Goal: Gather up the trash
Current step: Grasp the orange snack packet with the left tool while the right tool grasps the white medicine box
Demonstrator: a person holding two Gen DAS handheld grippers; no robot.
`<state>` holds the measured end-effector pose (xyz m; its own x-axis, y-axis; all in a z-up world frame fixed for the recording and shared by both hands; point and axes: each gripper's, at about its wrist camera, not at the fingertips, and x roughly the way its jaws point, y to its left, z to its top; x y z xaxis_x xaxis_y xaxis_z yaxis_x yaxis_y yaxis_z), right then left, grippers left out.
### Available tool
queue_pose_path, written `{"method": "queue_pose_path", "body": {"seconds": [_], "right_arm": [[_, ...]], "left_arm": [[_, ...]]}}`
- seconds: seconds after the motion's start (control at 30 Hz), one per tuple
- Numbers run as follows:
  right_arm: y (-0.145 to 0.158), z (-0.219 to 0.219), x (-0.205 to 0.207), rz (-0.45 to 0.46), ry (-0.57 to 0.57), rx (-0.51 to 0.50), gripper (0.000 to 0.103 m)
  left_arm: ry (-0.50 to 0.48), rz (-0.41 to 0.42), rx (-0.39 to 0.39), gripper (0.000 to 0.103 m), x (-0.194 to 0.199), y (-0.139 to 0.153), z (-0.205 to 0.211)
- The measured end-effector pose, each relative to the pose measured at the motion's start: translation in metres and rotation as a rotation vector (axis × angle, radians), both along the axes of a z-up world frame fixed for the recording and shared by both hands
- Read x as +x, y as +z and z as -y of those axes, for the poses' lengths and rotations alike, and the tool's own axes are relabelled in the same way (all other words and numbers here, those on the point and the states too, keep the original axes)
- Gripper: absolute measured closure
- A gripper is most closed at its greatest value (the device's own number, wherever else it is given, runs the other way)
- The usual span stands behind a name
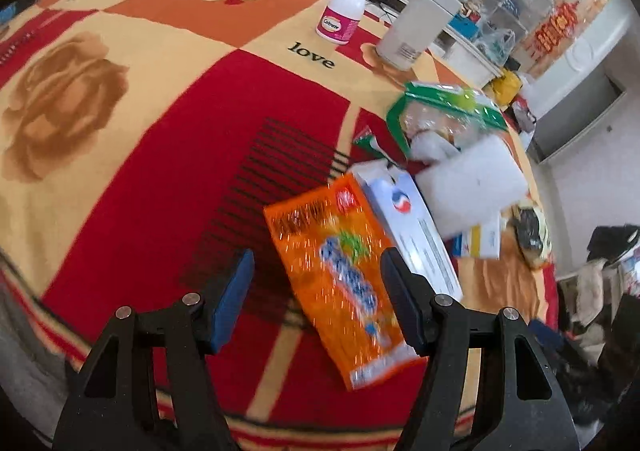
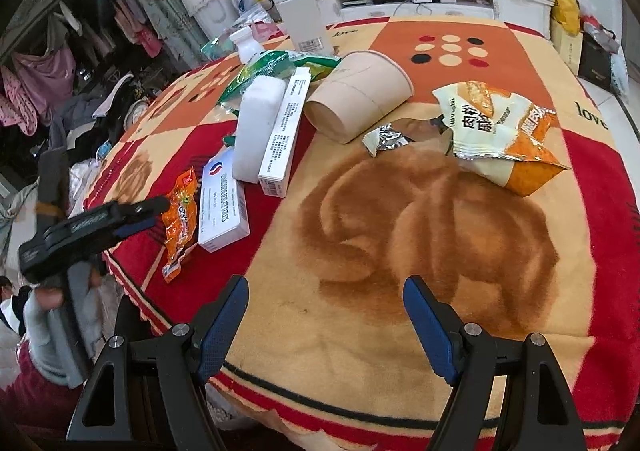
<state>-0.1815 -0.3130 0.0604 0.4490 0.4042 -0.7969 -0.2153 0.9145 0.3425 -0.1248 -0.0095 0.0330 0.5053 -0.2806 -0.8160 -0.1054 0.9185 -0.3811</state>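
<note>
So the orange snack wrapper [image 1: 344, 283] is lying flat on the blanket-covered counter [image 1: 160, 179] right in front of the left gripper [image 1: 316, 291], sitting a bit toward its right finger, with its long axis running away from the camera and tilted left. The left fingers are spread wide with nothing in them. The right gripper [image 2: 326, 315] is also spread and empty, hovering over bare blanket well away, so I'd say the left hand is clearly nearer.

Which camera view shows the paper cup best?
The right wrist view shows it best: the paper cup lies on its side on the blanket, whole and sharp, beside a long white box. The left wrist view does not show it.
</note>
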Motion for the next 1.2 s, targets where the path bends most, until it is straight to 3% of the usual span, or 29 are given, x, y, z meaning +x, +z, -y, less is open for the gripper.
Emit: {"method": "queue_pose_path", "body": {"seconds": [0.1, 0.13, 0.17, 0.2, 0.3, 0.47, 0.67, 0.77, 1.0, 1.03, 1.1, 1.17, 1.2], "right_arm": [[-0.001, -0.004, 0.002, -0.005, 0.008, -0.008, 0.026], [-0.001, -0.005, 0.002, -0.006, 0.011, -0.010, 0.026], [-0.001, -0.007, 0.003, -0.007, 0.014, -0.012, 0.026], [-0.001, -0.010, 0.005, -0.008, 0.019, -0.015, 0.026], [-0.002, -0.020, 0.009, -0.009, 0.040, -0.018, 0.026], [-0.003, -0.049, 0.022, -0.003, 0.103, -0.022, 0.026], [-0.004, -0.091, 0.039, 0.026, 0.186, -0.040, 0.026], [-0.005, -0.109, 0.047, 0.064, 0.214, -0.076, 0.026], [-0.019, -0.135, 0.075, 0.046, 0.231, -0.106, 0.048], [-0.021, -0.138, 0.079, 0.038, 0.232, -0.109, 0.049], [-0.026, -0.142, 0.085, 0.022, 0.240, -0.107, 0.049], [-0.026, -0.146, 0.085, 0.052, 0.249, -0.134, 0.059], [-0.025, -0.145, 0.085, 0.062, 0.253, -0.153, 0.059]], "left_arm": [[-0.018, -0.006, -0.049, 0.042, 0.010, -0.007, -0.002], [-0.019, -0.003, -0.057, 0.049, 0.010, -0.007, -0.003], [-0.027, -0.002, -0.060, 0.076, 0.011, -0.007, -0.003], [-0.049, -0.012, -0.057, 0.090, 0.012, -0.007, -0.003], [-0.101, -0.007, -0.064, 0.094, 0.009, -0.003, -0.005], [-0.128, 0.013, -0.012, 0.099, 0.007, 0.014, -0.026], [-0.104, -0.004, 0.045, 0.099, 0.015, 0.021, -0.064], [-0.073, -0.021, -0.008, 0.098, 0.011, 0.018, -0.075], [-0.058, -0.047, -0.047, 0.096, 0.000, 0.009, -0.073], [-0.057, -0.050, -0.059, 0.093, -0.001, 0.009, -0.072], [-0.053, -0.046, -0.075, 0.067, -0.003, 0.011, -0.069], [-0.046, -0.033, -0.102, 0.052, -0.006, 0.013, -0.065], [-0.045, -0.026, -0.112, 0.052, -0.007, 0.015, -0.063]]}}
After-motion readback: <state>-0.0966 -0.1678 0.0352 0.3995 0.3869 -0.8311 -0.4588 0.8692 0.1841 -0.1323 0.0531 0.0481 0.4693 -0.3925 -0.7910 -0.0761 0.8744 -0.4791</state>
